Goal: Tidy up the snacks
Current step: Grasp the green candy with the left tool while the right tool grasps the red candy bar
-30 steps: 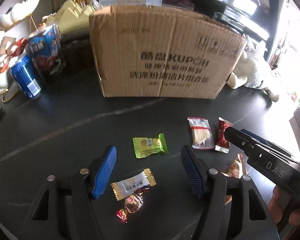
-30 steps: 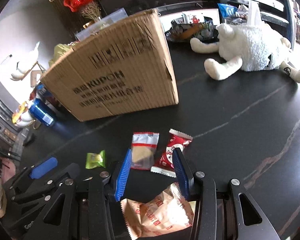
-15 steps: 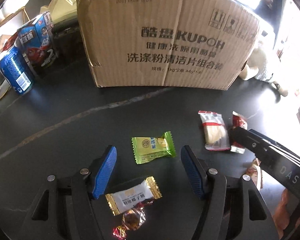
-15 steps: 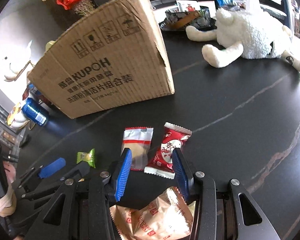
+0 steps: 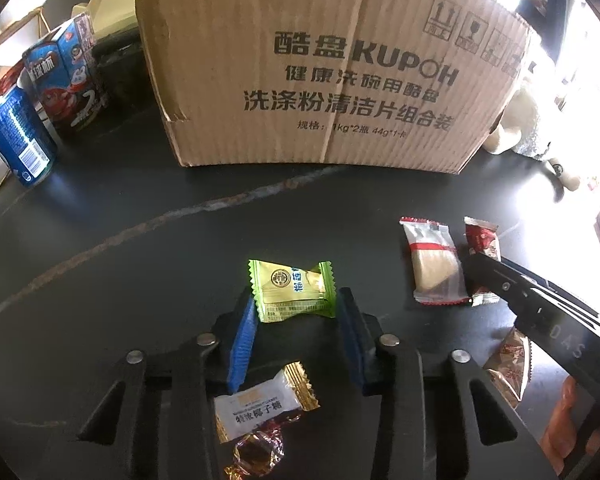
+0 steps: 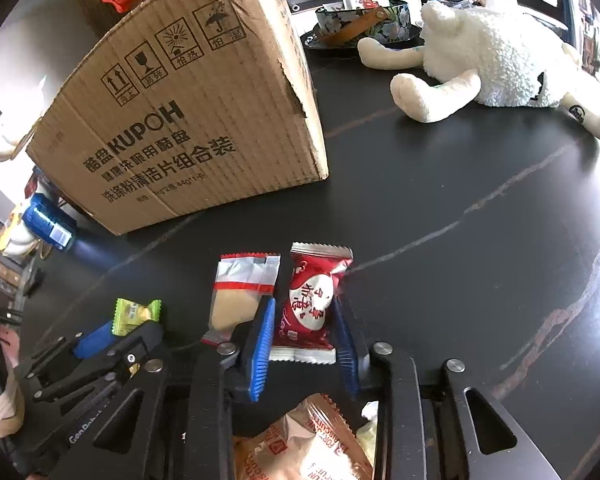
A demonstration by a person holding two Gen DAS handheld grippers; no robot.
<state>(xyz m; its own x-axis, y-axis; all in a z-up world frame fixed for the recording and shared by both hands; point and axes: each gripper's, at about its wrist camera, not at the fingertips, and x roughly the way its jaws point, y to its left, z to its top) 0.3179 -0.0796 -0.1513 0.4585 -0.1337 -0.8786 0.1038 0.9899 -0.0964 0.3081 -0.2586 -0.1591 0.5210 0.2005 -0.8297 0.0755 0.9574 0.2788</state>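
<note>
At lower centre of each wrist view, narrowed jaws flank a packet: left gripper (image 5: 296, 322) around the green candy (image 5: 292, 291), long axis crosswise; right gripper (image 6: 302, 338) around the red snack (image 6: 311, 300), lengthwise; cardboard box (image 5: 324, 64) beyond

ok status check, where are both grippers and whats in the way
Left gripper closed around green candy. Right gripper closed around red packet, clear-wrapped snack close beside. Cardboard box ahead, path to it open.
</note>
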